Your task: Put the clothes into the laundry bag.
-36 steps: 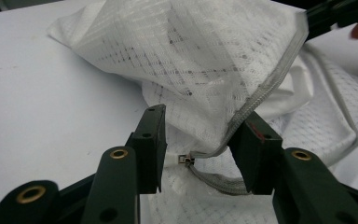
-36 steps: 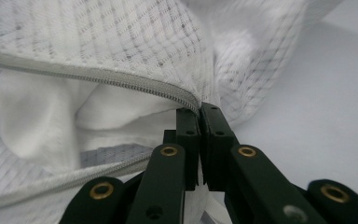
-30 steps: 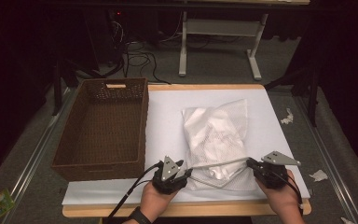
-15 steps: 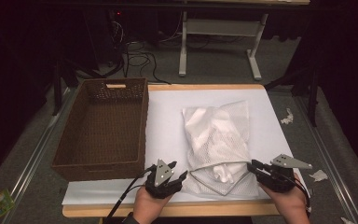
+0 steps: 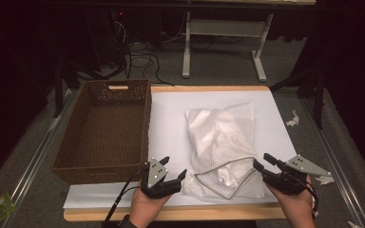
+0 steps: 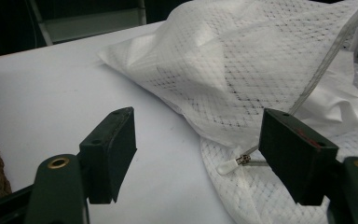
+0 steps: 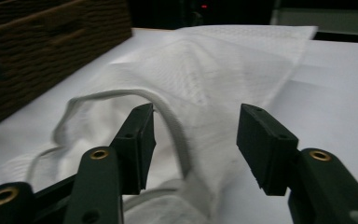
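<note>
Both grippers hover over the near edge of the table (image 5: 171, 102), one on each side of the mesh bag (image 5: 223, 142), and both stand open with nothing pinched. Left gripper (image 5: 173, 171) sits at the bag's near left corner, its jaws having just been opening; in the left gripper view the zip pull (image 6: 233, 163) lies between the jaws, untouched by either pad. Right gripper (image 5: 264, 164) is at the near right corner, its jaws also just opened, with the bag's mouth cord (image 7: 168, 114) running up between them (apart from both pads). White cloth (image 5: 230, 173) shows in the bag's gaping near end. Left of the bag stands a brown basket (image 5: 104, 128), well apart from it.
</note>
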Demonstrator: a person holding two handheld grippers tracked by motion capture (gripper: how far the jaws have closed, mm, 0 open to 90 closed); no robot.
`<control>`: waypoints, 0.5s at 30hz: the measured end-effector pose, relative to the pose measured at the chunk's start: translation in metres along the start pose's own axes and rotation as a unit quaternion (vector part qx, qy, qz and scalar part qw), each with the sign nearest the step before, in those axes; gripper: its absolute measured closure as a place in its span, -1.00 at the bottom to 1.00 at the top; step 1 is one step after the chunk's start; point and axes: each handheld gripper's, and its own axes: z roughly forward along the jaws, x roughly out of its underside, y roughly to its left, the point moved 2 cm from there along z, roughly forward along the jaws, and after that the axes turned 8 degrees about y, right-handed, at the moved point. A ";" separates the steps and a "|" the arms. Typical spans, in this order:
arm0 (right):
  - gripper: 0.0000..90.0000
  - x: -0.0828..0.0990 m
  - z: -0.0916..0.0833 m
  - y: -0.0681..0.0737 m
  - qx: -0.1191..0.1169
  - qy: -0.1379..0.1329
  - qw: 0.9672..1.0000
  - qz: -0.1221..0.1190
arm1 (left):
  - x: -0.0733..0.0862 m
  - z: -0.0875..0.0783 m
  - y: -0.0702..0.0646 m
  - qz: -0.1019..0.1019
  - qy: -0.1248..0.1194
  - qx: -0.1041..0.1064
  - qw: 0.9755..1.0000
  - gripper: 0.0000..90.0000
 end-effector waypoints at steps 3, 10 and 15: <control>0.02 0.002 0.000 0.025 -0.020 0.004 0.999 -0.025 | -0.001 0.000 0.000 0.001 -0.003 -0.002 1.000 -0.36; 0.07 0.016 0.025 0.055 -0.050 0.068 0.996 -0.041 | -0.002 -0.002 0.003 -0.011 -0.006 0.003 1.000 -0.35; 0.16 0.028 0.052 0.059 -0.050 0.142 0.987 -0.051 | -0.003 -0.005 0.006 -0.013 -0.011 0.002 1.000 -0.34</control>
